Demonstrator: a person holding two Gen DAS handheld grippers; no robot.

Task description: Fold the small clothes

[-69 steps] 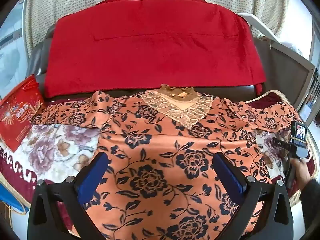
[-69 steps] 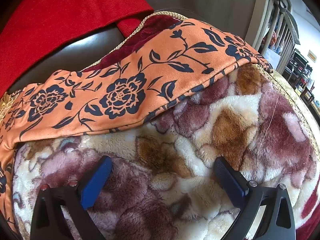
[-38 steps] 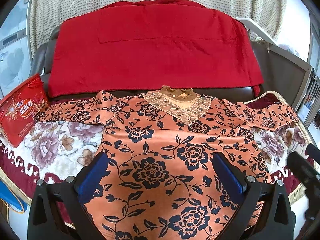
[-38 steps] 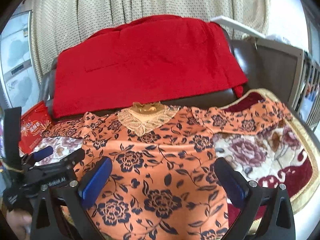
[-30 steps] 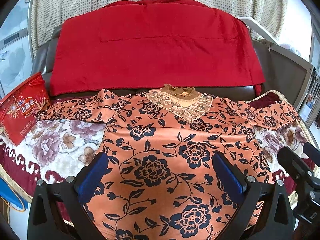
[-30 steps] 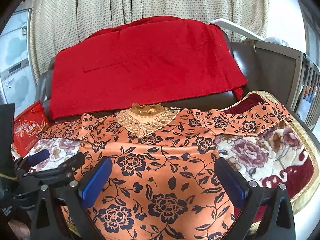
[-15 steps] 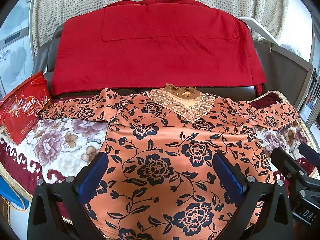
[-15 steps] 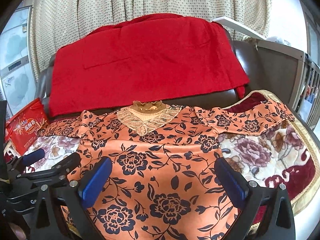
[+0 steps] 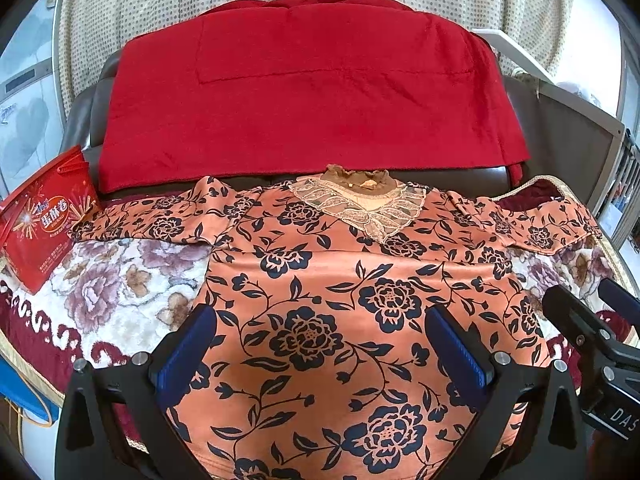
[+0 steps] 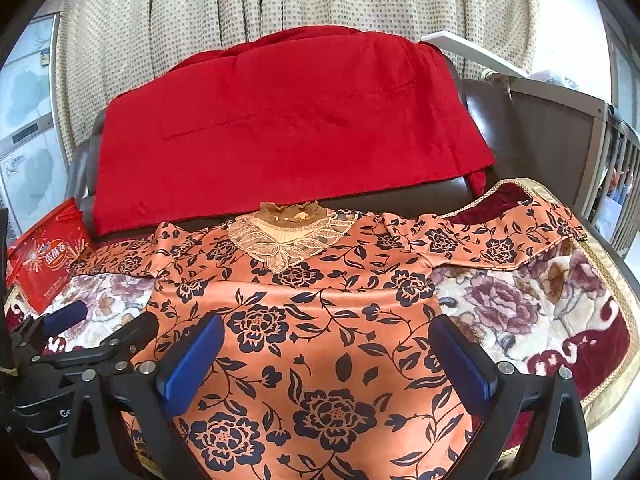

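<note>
An orange top with a dark flower print (image 9: 328,300) lies flat, front up, on a floral blanket (image 9: 120,280), lace collar (image 9: 360,208) at the far side and both sleeves spread out sideways. It also shows in the right wrist view (image 10: 320,320). My left gripper (image 9: 320,356) is open and empty above the top's lower part. My right gripper (image 10: 328,360) is open and empty, also above the lower part. Each gripper shows in the other's view: the right one at the right edge (image 9: 592,344), the left one at the lower left (image 10: 80,344).
A red blanket (image 9: 312,100) hangs over the dark sofa back (image 9: 560,136) behind the top. A red snack box (image 9: 44,216) stands at the blanket's left end. A grey railing (image 10: 608,168) is at the right. A dotted curtain (image 10: 280,8) hangs behind.
The right gripper swung from close over the right sleeve back to the near side, facing the whole top. Both grippers stayed open; the top has not moved.
</note>
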